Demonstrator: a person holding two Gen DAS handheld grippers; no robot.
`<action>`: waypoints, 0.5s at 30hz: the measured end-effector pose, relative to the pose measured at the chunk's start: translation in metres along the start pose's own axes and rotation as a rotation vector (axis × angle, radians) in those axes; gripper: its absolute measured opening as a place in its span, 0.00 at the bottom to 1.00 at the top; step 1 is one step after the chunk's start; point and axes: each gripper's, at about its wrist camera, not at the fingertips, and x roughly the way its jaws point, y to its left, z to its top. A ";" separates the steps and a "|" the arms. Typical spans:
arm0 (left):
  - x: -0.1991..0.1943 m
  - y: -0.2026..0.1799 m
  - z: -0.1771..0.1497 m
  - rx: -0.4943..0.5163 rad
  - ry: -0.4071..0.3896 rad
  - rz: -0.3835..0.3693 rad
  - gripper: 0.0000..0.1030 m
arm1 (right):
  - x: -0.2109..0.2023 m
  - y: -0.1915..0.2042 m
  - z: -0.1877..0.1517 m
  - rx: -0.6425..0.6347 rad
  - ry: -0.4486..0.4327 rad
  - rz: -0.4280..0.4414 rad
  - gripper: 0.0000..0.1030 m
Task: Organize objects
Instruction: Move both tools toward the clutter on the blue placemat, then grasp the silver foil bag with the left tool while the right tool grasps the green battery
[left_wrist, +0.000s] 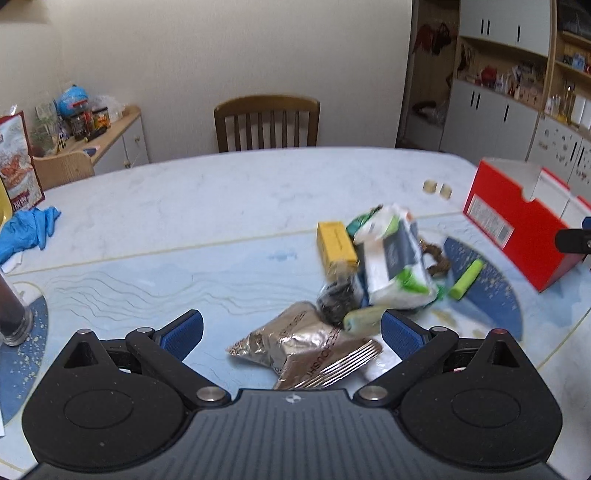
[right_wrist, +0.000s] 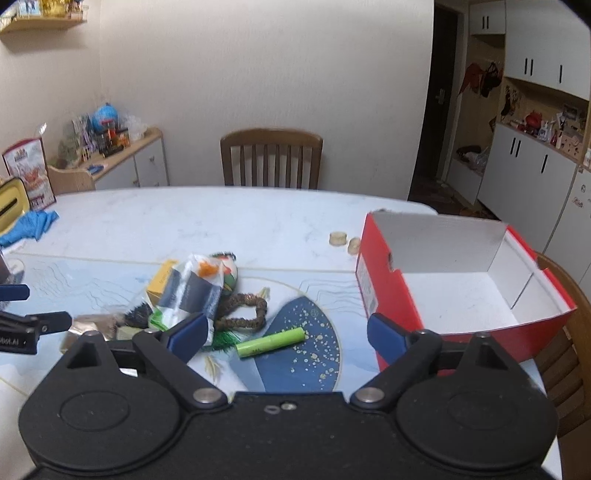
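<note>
Left wrist view: the left gripper (left_wrist: 291, 332) hangs released above one foil packet (left_wrist: 295, 343), its jaws wide apart, likely lining up a pick. Behind lies a heap: one yellow box (left_wrist: 334, 242), one white-green bag (left_wrist: 395, 258), one brown ring (left_wrist: 437, 258). One green tube (left_wrist: 466, 279) lies apart, toward the table's (left_wrist: 184, 199) right edge.

Right wrist view: the right gripper (right_wrist: 286, 334) is also released, holding nothing, above the green tube (right_wrist: 270, 343). One red box (right_wrist: 458, 288) sits empty at the right edge, probably the destination. Two small discs (right_wrist: 345, 240) rest beside it.

Foil snack bag (left_wrist: 306, 347): gripper body is covering its near edge. Red box (left_wrist: 524, 225): frame edge is cropping its right end. Pile items under white package (left_wrist: 395, 254): blurring, unidentifiable.
</note>
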 end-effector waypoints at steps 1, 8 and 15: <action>0.005 0.000 0.000 -0.005 0.013 0.003 1.00 | 0.006 0.000 0.000 -0.001 0.010 0.003 0.89; 0.031 0.010 0.014 -0.084 0.085 0.017 1.00 | 0.053 -0.001 0.002 0.019 0.079 -0.017 0.85; 0.053 0.015 0.017 -0.138 0.159 0.050 1.00 | 0.101 -0.001 0.001 0.086 0.160 -0.052 0.77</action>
